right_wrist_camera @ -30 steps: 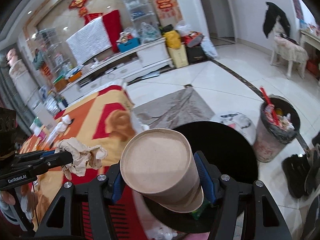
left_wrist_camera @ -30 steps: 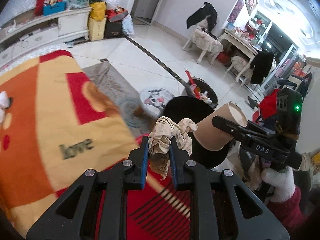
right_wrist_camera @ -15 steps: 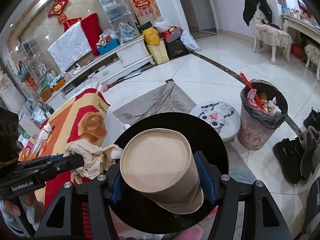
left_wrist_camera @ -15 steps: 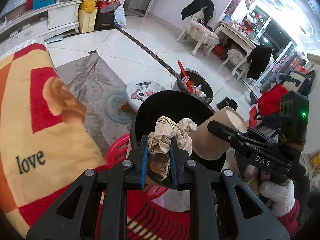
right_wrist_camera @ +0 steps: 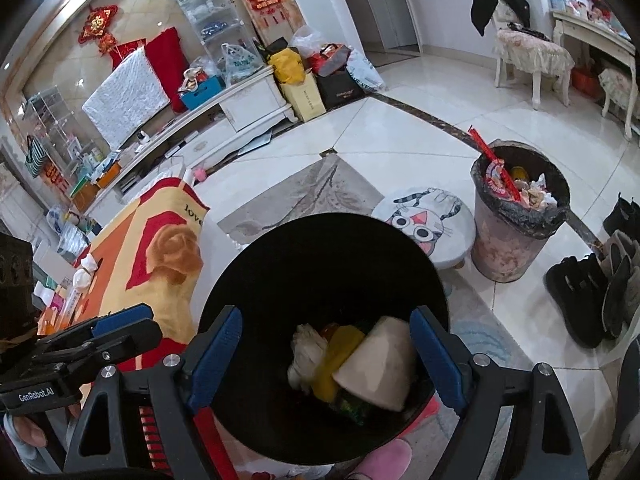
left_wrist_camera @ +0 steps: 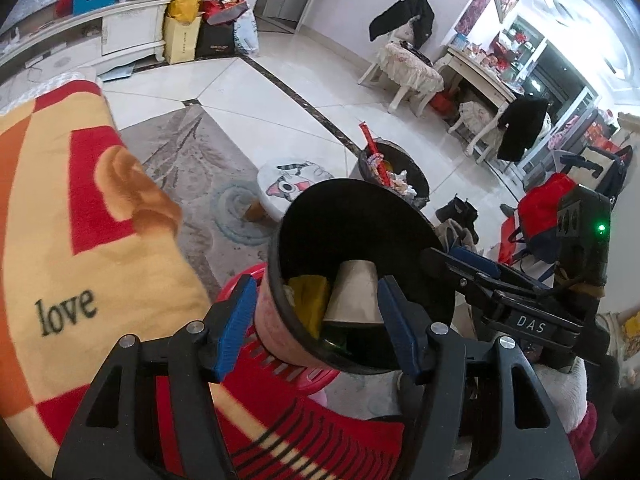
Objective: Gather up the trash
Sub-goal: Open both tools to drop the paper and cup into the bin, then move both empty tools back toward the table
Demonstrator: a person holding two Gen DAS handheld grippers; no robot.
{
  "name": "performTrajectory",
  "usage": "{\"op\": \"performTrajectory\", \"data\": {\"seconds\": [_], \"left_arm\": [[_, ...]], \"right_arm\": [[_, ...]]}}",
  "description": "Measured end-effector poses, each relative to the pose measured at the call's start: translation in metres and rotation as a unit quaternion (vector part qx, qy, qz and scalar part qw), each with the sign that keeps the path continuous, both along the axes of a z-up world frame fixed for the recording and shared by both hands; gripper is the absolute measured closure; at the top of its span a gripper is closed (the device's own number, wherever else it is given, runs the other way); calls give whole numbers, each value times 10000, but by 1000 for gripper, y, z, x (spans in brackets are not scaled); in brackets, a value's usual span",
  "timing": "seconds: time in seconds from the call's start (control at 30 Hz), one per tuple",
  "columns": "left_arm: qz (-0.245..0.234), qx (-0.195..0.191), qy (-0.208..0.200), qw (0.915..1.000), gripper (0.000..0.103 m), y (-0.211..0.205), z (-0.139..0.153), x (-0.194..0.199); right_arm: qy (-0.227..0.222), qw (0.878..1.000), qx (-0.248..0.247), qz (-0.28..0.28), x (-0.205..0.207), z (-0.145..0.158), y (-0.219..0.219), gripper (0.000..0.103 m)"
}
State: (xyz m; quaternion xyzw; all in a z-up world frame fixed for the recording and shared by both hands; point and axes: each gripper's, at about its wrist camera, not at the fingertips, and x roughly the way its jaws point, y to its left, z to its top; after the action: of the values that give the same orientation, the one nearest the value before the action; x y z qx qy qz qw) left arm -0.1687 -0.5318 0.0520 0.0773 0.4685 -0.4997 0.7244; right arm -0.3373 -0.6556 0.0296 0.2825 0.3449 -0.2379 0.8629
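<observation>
Both grippers hang over the bin [right_wrist_camera: 320, 240], a black-lined one just below them, and both sets of jaws are opening with nothing between the pads. The left gripper [left_wrist_camera: 316, 320] stands about half apart; through its gap the bin's near rim shows, not touching the blue pads. The right gripper [right_wrist_camera: 326, 354] is wider apart and also empty.

The trash lies in the bin. The cup [right_wrist_camera: 378, 364], on its side, rests at about 5 o'clock of the bin's mouth in the right wrist view, with a yellow scrap [right_wrist_camera: 334, 356] against it at 9 o'clock and a pale paper wad [right_wrist_camera: 304, 354] beyond that. In the left wrist view the cup [left_wrist_camera: 354, 296] lies just beyond the near rim.

The main risk is a knock. The bin appears to stand on or against a red stool [left_wrist_camera: 280, 364], so a jaw catching the rim on the way out could tip it and spill the trash. The two grippers are also close: the right gripper's fingers [left_wrist_camera: 472, 264] reach in at 3 o'clock of the bin in the left wrist view, and a careless lift could clash them.

Farther off, at 1 o'clock, a second bin [right_wrist_camera: 520, 208] stands full on the floor, beside a cat-face stool [right_wrist_camera: 424, 220].
</observation>
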Motion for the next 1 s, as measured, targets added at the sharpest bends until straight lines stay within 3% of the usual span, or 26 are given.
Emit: {"op": "performTrajectory", "data": {"seconds": [0.43, 1.0], "left_arm": [[644, 117, -302, 9974, 42, 45, 13, 2], [1380, 135, -328, 9898, 42, 115, 13, 20]], "right_arm": [[134, 9995, 24, 289, 18, 0, 35, 19], [260, 9967, -203, 737, 61, 5, 96, 19]]}}
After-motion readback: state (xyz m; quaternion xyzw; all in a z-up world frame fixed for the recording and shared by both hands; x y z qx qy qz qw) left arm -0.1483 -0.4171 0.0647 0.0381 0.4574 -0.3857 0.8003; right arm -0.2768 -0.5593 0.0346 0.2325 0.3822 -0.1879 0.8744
